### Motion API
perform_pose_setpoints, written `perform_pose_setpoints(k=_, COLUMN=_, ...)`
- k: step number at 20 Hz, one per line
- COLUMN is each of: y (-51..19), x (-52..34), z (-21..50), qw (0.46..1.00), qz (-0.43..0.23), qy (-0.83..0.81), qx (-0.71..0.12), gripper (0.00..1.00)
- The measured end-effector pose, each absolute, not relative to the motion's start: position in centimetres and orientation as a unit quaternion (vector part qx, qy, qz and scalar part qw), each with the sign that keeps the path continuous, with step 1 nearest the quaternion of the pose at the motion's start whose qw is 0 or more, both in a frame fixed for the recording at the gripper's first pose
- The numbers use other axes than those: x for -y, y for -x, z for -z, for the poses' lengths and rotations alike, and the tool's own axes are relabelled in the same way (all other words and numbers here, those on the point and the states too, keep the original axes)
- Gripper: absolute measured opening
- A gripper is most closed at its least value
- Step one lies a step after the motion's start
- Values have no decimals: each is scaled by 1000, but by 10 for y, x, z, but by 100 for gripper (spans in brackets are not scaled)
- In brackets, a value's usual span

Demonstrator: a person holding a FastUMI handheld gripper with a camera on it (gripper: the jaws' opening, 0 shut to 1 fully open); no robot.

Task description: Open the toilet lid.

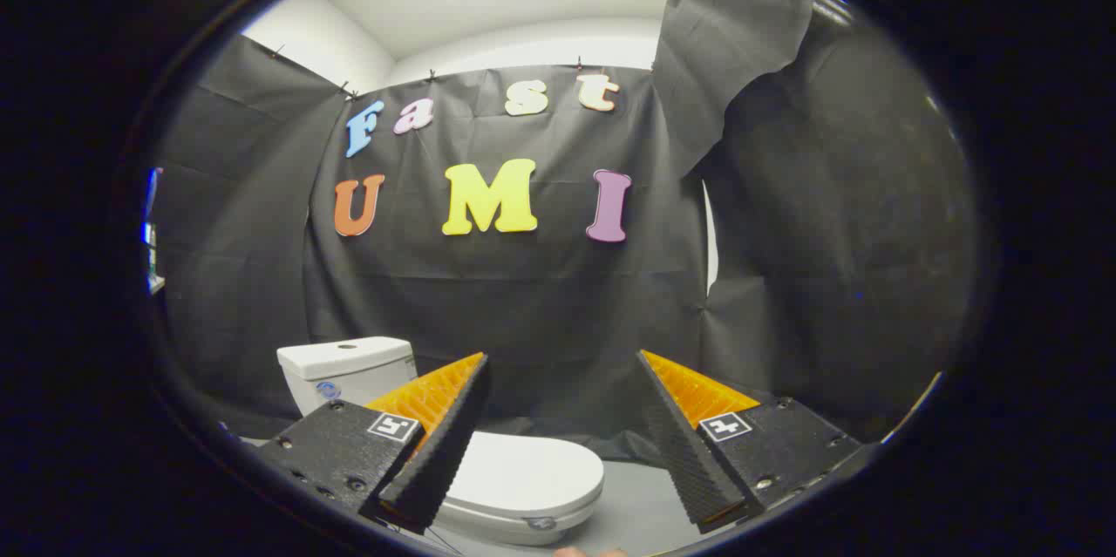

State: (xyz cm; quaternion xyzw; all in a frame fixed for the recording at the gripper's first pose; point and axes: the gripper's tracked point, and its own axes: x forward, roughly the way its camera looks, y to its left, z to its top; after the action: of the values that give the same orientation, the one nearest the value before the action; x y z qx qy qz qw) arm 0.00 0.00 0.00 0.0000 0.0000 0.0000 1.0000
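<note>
We see gripper [562, 365] jaws wide apart, holding nothing. Toilet lid [523, 474] down, closed, lying below and just beyond left finger [440, 444]. White tank [346, 370] behind it, against black cloth wall [540, 313].

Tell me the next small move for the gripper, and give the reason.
Probably lower the gripper toward the front rim of the toilet lid. The lid lies shut on the bowl, below the tank, and the fingers stand wide apart above it, holding nothing, so a finger has to get under the lid's front edge before lifting.
</note>
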Motion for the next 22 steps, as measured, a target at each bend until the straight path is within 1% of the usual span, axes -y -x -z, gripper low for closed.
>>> perform_pose_setpoints(k=15, y=-2, x=-6, z=7, qw=1000, qz=1, qy=-1, qx=-13, gripper=100)
perform_pose_setpoints(k=22, y=-3, x=-15, z=9, qw=1000, qz=-10, qy=2, qx=-14, gripper=100)
